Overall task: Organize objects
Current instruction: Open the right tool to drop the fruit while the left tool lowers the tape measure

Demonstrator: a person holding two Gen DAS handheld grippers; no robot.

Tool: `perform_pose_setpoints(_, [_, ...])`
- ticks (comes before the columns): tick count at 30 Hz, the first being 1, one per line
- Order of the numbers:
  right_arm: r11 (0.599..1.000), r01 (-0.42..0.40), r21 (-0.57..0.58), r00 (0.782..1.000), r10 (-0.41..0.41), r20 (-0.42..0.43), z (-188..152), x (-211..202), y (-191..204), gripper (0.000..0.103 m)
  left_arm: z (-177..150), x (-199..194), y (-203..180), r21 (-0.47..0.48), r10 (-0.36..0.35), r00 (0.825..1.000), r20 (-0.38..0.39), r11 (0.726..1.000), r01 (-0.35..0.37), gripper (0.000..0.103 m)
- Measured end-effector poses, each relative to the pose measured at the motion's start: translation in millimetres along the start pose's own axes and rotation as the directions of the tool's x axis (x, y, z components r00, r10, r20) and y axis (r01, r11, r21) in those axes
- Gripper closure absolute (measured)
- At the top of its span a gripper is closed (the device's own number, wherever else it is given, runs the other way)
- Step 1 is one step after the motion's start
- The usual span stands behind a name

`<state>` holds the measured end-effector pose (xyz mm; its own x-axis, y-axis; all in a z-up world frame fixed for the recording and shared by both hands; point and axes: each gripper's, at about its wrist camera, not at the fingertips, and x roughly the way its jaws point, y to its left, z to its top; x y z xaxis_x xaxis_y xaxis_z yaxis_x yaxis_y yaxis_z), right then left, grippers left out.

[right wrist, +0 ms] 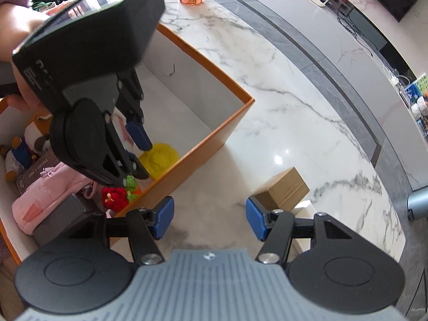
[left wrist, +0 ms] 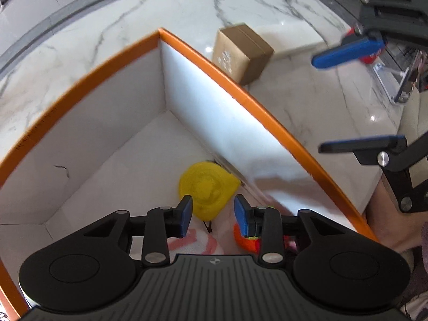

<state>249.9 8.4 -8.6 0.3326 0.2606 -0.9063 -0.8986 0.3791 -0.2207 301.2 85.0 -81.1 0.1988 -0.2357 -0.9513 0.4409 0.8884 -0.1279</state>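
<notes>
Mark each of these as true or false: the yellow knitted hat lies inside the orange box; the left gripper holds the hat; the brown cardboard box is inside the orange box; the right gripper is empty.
1. The yellow knitted hat lies inside the orange box. True.
2. The left gripper holds the hat. False: its fingers stand just above the hat with a gap between them, not clamped on it.
3. The brown cardboard box is inside the orange box. False: it stands outside, on the marble surface.
4. The right gripper is empty. True: its fingers are apart with nothing between them.
</notes>
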Motion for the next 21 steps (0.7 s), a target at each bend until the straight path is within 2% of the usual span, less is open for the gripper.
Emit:
perform_pose_setpoints(5, [1.000, 0.012, 0.009, 1.000, -0.012, -0.008, -11, 0, -3, 0.042, 8, -3, 17, -0.079, 0.007, 0.997, 0.073, 0.997, -0.001, 0.057])
perform_pose_setpoints(8, [1.000, 0.012, 0.007, 1.000, -0.012, -0.010, -14, 1, -1, 0.042, 13, 6, 16, -0.065, 0.039, 0.997, 0.066, 0.997, -0.034, 0.057])
perform_pose_setpoints(14, [1.000, 0.009, 0.007, 1.000, -0.009, -0.012, -15, 11, -6, 0.042, 13, 21, 15, -0.048, -0.020, 0.998, 0.055, 0.999, 0.022, 0.064])
perform_pose_setpoints(21, [1.000, -0.004, 0.011, 0.999, 0.004, -0.033, -21, 25, -8, 0.041, 8, 21, 10, -0.005, -0.021, 0.999, 0.023, 1.000, 0.021, 0.066])
